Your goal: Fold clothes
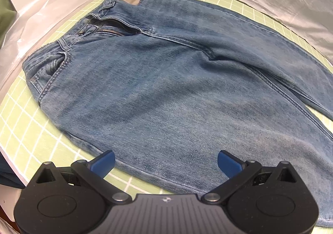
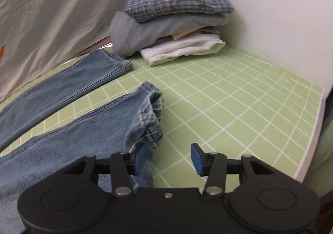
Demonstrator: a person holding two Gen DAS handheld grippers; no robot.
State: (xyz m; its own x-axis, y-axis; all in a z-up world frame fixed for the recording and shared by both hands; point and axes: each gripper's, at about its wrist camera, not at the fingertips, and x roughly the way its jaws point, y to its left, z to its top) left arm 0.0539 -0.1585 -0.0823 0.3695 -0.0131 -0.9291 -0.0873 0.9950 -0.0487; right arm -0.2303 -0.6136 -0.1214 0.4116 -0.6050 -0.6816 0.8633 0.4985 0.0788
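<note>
Left wrist view: jeans point(image 1: 166, 80) lie front-up and spread on the green grid mat point(image 1: 18, 126), waistband toward the mat's far left corner, fly unzipped, legs running off to the right. Left gripper point(image 1: 166, 162) hovers over the near thigh edge, jaws wide, nothing between them.

Right wrist view: the two legs are parted; far cuff point(image 2: 116, 61) lies flat near the mat's back edge, near cuff point(image 2: 150, 109) is crumpled and turned up. Right gripper point(image 2: 168, 158) has its jaws partly apart, left pad against the bunched hem, right pad clear over bare mat; not clamped. Folded stack point(image 2: 172, 15) sits at the mat's far corner against the white wall point(image 2: 281, 15).

Handling judgement: denim is heavy, fairly stiff, not slippery, not fragile; it should hold a crease but drag on the mat. Best holds are likely the thick hems and the waistband, both layers pinched together. The rumpled cuff wants flattening first.
</note>
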